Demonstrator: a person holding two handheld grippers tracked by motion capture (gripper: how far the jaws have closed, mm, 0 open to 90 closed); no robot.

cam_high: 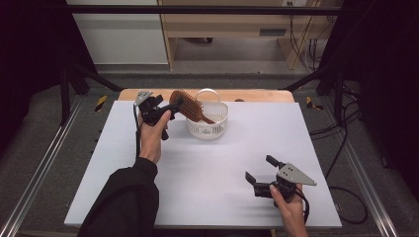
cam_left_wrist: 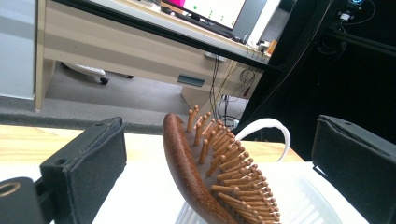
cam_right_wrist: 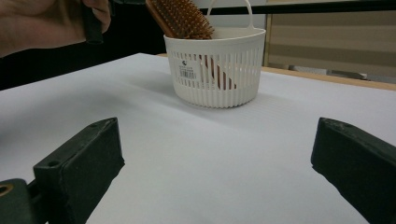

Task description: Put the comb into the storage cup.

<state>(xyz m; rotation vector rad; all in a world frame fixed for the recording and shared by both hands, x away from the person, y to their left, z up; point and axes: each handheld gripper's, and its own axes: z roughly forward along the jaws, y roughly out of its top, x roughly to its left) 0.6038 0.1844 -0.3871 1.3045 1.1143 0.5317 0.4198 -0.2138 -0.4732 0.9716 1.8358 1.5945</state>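
While basket (cam_right_wrist: 215,70) label stays unreadable | hairbrush (cam_left_wrist: 205,172) leans inside | left tool (cam_left_wrist: 219,163) released | right tool (cam_right_wrist: 219,168) released

The wooden hairbrush (cam_high: 188,105) is leaning tilted in the white basket (cam_high: 208,129), its handle end sitting down inside and its oval head sticking up over the rim towards the left. Its brown wooden pins are facing up and to the right, the smooth dark back turning left. The basket, round with slatted walls and an arched handle, is standing upright on the far middle of the white surface (cam_high: 207,173).
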